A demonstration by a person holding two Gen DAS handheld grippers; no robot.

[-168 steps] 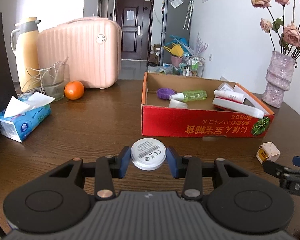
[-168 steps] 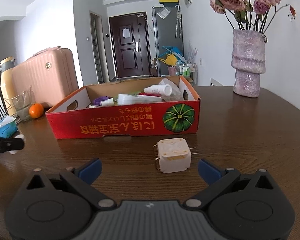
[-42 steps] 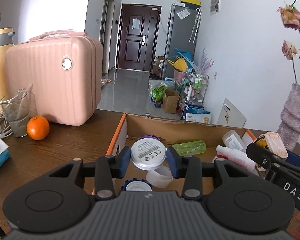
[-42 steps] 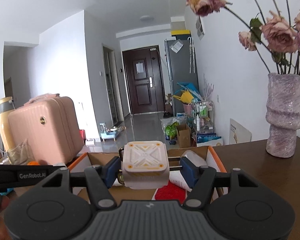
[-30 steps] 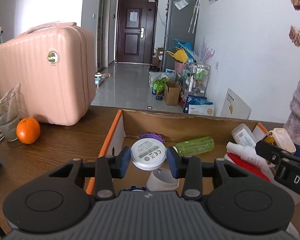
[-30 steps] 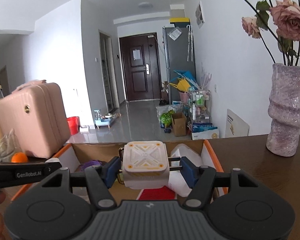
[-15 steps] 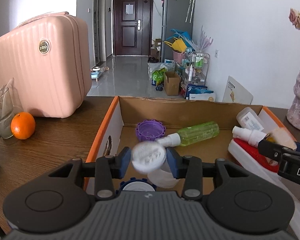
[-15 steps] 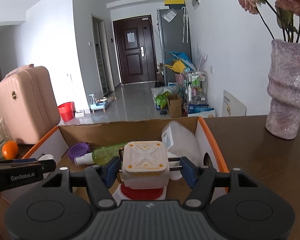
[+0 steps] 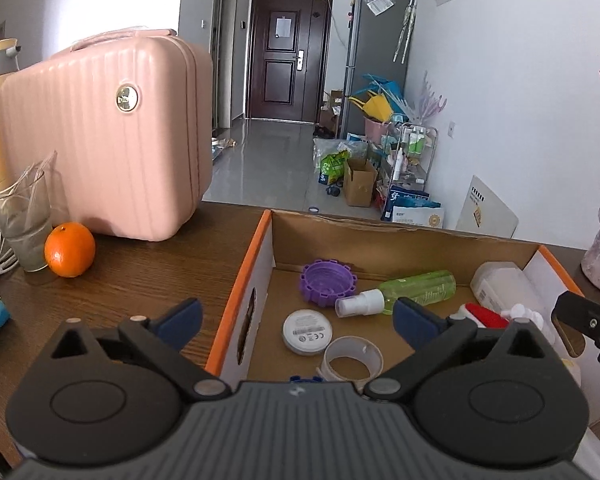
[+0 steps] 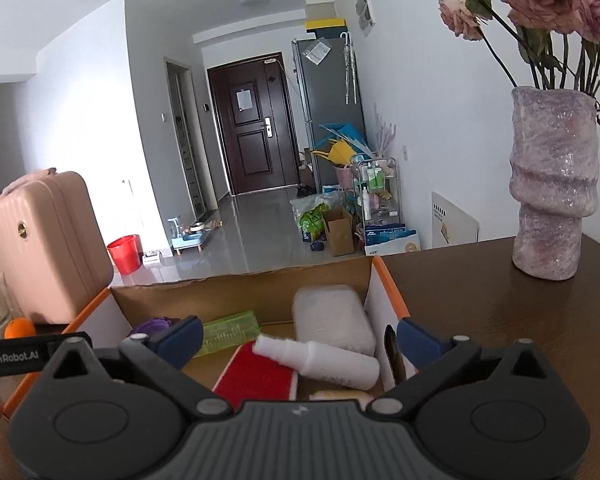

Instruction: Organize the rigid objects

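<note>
Left wrist view: the left gripper (image 9: 296,314) hangs over the cardboard box (image 9: 400,240) with its jaws swinging wide and nothing between them. Half a second ago its pads still flanked the white round disc (image 9: 307,331), which was slipping out; now that disc lies flat on the box floor, below the gap and nearer the left jaw. Ahead of the jaws sit 1 purple toothed cap (image 9: 328,283) and 1 green spray bottle (image 9: 400,292); just beneath the gap lies 1 clear tape ring (image 9: 350,360). Beyond the left jaw, outside the box, stand 1 orange (image 9: 70,249) and 1 pink suitcase (image 9: 104,136) on the wooden table (image 9: 148,276).

Right wrist view: the right gripper (image 10: 298,342) is likewise opening wide, empty. Half a second ago it clamped the cream square block (image 10: 340,396); now only a pale edge of it shows low in the box, under the gap and partly hidden by the gripper body. Between the jaws lie 1 red flat item (image 10: 256,376) and 1 white spray bottle (image 10: 320,360), with 1 white pouch (image 10: 332,318) behind. Past the right jaw stands 1 purple vase (image 10: 552,184).
</note>
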